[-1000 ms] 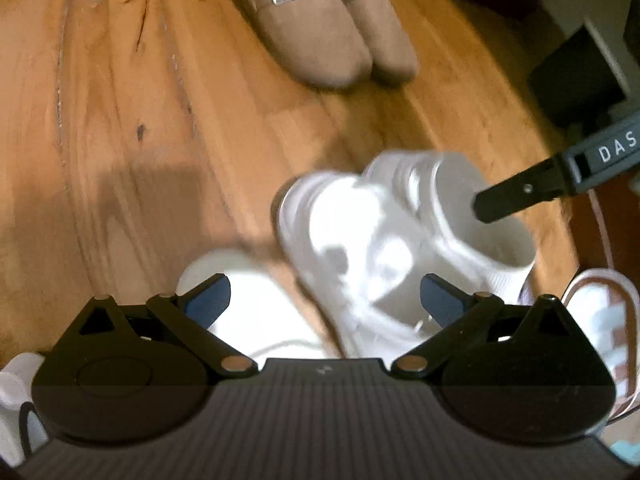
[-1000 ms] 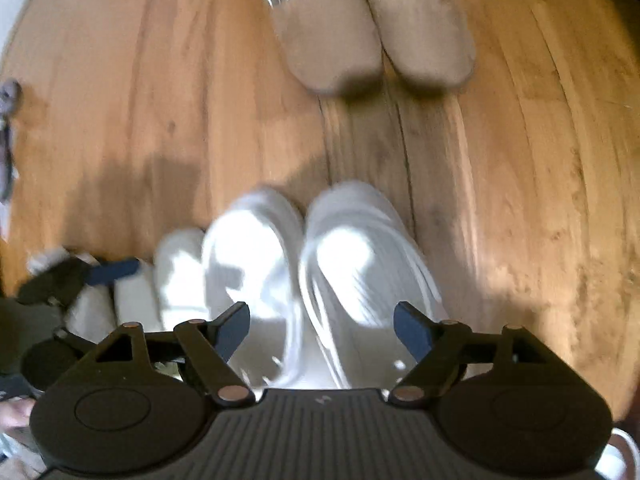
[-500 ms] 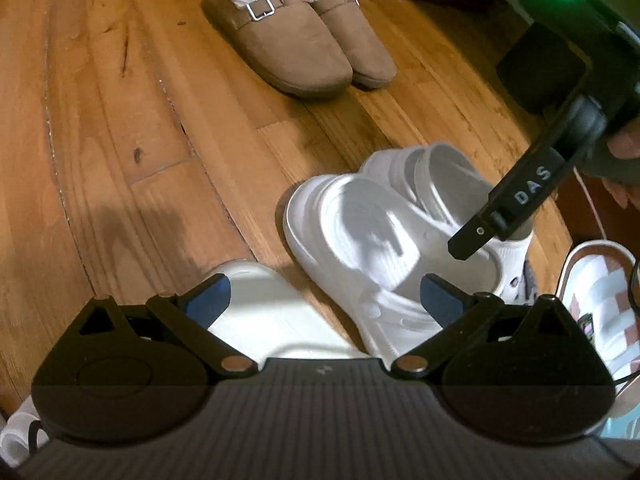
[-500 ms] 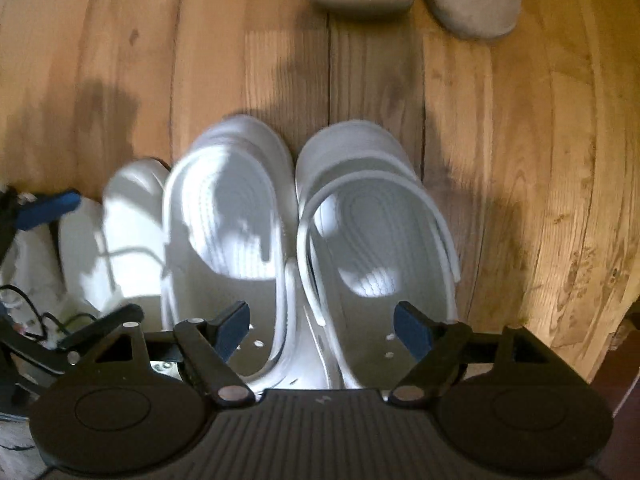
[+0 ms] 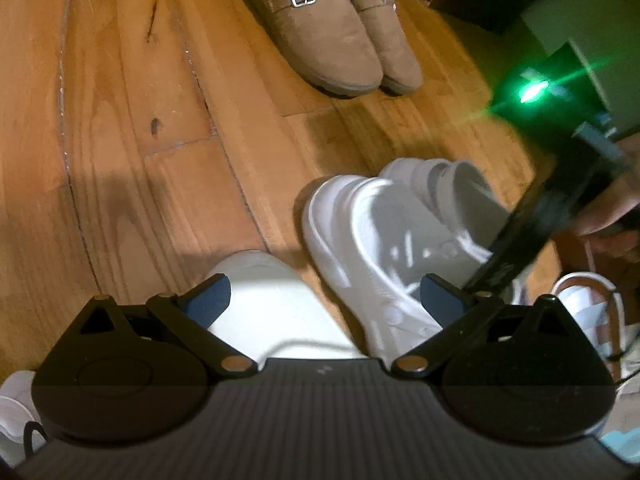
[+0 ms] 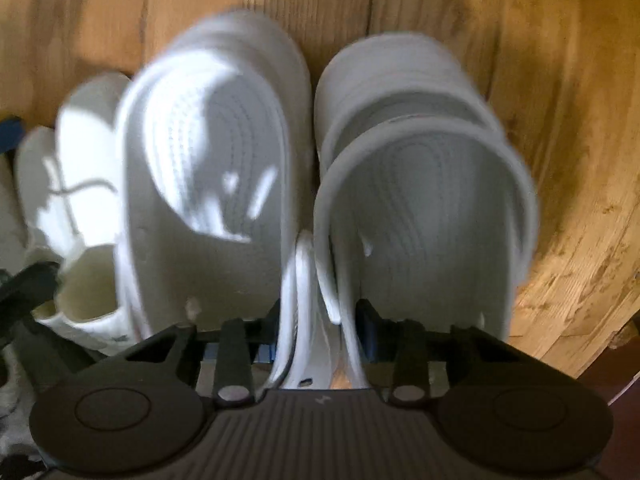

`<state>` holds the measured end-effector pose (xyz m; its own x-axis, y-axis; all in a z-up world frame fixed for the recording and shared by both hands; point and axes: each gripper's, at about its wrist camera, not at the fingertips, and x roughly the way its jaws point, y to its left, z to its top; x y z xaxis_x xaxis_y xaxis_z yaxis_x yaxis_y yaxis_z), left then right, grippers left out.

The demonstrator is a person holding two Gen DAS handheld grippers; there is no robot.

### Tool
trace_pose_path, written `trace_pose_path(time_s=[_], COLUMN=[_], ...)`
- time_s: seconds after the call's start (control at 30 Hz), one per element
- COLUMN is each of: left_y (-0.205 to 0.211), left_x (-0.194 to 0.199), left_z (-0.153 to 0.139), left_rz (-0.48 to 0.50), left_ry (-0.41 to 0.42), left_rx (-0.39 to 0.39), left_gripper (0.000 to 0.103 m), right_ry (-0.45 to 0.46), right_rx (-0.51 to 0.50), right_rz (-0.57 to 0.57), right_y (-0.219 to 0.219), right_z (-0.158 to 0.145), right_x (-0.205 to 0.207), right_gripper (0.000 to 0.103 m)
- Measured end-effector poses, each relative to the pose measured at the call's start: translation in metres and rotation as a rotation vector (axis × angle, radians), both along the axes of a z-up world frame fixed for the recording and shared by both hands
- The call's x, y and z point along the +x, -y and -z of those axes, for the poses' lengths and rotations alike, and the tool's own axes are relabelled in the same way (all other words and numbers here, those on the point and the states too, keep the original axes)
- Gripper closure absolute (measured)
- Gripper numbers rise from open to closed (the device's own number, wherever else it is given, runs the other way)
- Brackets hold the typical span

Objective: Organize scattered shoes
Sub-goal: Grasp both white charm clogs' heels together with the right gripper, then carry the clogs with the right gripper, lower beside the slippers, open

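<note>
Right gripper point(image 6: 320, 336) closed down around the touching inner walls of the two white clogs point(image 6: 224, 184), one finger inside each shoe; jaws just narrowed, pads apparently pressing both heel walls together, so probably grasping the pair at once. Clogs side by side, filling the centre of the right wrist view, on the wooden floor point(image 6: 560, 160). Left gripper point(image 5: 324, 304) released, spread wide and empty, hovering over a white sneaker point(image 5: 272, 300) at the lower centre of the left wrist view. Tan fur-lined slippers point(image 5: 332, 40) already paired neatly at the top of that view, so judged done. Clogs aligned but seemingly not yet carried to their spot. White sneaker, its apparent mate at the lower left, and a striped shoe point(image 5: 588, 312) at the lower right edge left to sort. Task roughly part-way.
</note>
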<state>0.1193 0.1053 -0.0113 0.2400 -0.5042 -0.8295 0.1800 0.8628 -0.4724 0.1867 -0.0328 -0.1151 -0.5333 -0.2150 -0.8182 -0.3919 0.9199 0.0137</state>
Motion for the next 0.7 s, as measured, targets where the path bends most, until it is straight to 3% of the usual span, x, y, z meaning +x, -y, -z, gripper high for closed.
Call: trace_pose_path(time_s=[0.13, 0.23, 0.5, 0.7], left_y=[0.001, -0.006, -0.027, -0.074], left_x=[-0.002, -0.002, -0.004, -0.031], left_z=[-0.006, -0.006, -0.006, -0.03], left_rz=[-0.017, -0.04, -0.113, -0.323], left_ry=[0.035, 0.029, 0.036, 0.148], left_rx=[0.041, 0.038, 0.03, 0.083], left_gripper=[0.0, 0.0, 0.0, 0.0], right_ry=[0.004, 0.038, 0.153, 0.273], right_rx=[-0.023, 0.016, 0.084, 0.154], right_rz=[-0.081, -0.058, 0.009, -0.044], right_y=[-0.006, 0.002, 0.006, -0.035], right_z=[0.0, -0.013, -0.07, -0.124], right_x=[-0.012, -0.01, 0.015, 0.052], right_gripper=[0.074, 0.08, 0.08, 0.08])
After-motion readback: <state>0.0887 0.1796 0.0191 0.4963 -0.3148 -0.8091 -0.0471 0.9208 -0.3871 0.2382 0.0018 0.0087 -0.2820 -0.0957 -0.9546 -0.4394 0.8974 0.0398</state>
